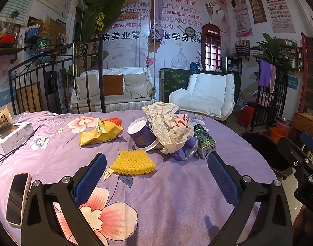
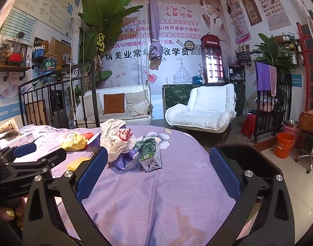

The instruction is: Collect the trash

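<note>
Trash lies on the purple flowered bedcover: a yellow foam net, a yellow snack bag, a purple tub with a white lid, a crumpled white plastic bag, a green drink carton. My left gripper is open and empty, low over the cover, with the foam net between its fingertips. My right gripper is open and empty; the carton and the white bag lie just ahead of it. A black bin stands at the bed's right edge.
A phone lies at the near left and a white box further left. A black iron bed frame rises behind. An orange bucket, a stool and a white chair stand on the floor beyond.
</note>
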Motion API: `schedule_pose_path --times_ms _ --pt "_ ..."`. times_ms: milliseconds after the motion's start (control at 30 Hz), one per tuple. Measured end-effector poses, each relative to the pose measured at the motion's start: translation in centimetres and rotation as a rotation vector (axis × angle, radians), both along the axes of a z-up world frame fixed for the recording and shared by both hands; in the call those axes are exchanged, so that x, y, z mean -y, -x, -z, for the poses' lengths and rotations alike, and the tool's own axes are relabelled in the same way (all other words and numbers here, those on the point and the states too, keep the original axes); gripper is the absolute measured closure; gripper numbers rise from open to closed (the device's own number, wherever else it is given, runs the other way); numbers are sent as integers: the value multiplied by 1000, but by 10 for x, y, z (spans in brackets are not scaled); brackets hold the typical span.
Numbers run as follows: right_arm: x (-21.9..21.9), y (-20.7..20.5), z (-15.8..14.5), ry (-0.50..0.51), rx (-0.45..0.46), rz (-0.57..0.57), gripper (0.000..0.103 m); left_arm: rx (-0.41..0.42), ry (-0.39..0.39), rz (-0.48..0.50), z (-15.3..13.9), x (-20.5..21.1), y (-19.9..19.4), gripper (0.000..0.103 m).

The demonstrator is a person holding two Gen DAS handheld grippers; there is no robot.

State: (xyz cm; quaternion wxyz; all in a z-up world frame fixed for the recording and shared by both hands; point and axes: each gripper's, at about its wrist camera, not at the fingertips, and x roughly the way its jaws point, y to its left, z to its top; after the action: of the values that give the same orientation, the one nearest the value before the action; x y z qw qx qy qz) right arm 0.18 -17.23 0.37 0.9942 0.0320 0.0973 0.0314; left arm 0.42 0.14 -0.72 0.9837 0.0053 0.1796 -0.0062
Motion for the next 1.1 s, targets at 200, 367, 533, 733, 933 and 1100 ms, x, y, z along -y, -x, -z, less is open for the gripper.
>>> schedule_pose_path --times_ms 200,367,533,733,933,1100 --pt "0 0 0 1 -1 -1 5 5 1 -1 0 0 1 5" --pt "1 1 0 1 -1 0 5 5 2 -2 1 0 2 5" --pt "1 3 -2 1 -4 -3 5 -5 9 0 1 -2 1 5" --pt "-1 3 -5 -1 -9 -7 5 -9 9 2 2 -3 1 5" --pt "-2 4 -4 0 -9 -6 5 -14 12 5 4 -4 2 5" --pt "-3 4 -5 1 -10 -7 5 -14 11 4 4 -4 2 5"
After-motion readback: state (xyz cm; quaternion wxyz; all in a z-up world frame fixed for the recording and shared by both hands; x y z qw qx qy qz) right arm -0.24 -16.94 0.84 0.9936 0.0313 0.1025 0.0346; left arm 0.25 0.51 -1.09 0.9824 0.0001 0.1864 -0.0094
